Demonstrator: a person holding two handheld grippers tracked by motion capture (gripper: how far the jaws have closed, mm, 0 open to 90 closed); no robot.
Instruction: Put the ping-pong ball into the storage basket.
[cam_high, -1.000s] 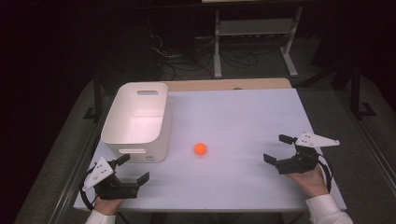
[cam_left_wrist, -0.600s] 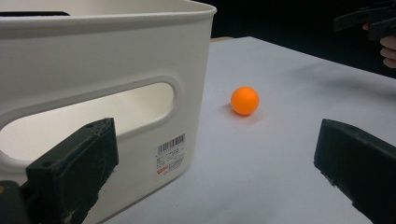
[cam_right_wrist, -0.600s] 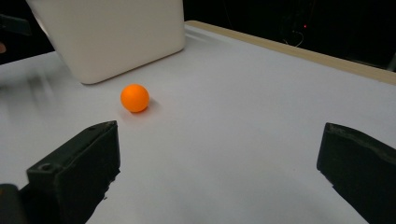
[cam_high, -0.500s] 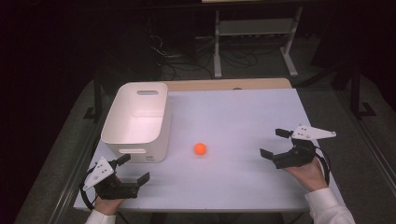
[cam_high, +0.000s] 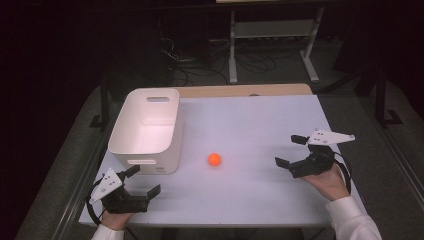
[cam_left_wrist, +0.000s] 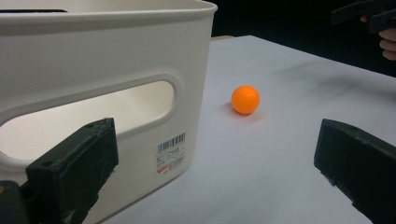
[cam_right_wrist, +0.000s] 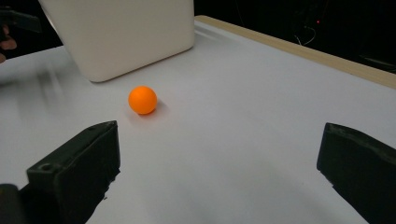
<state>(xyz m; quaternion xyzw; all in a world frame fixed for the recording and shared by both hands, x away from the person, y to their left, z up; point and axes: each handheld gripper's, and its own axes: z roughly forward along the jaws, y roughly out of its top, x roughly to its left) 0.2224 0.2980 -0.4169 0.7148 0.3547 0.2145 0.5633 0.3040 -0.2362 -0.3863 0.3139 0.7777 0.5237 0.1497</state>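
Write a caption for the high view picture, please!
Two open grippers, left and right, flank an orange ball beside a white bin.

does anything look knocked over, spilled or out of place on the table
Nothing stands out. The white bin sits upright and looks empty, and the orange ball rests alone on the table beside it.

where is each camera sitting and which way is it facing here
High view: above the person's side of the table, facing forward and down; both hands, a white sleeve, the left hand-held gripper and the right hand-held gripper show.
Left gripper view: rides the left hand-held gripper, low at the table's near left, facing the white bin and the orange ball; its two black jaws show.
Right gripper view: rides the right hand-held gripper, facing across the table toward the ball; its jaws show.
Shared: both gripper views hold the ball and bin from opposite sides.
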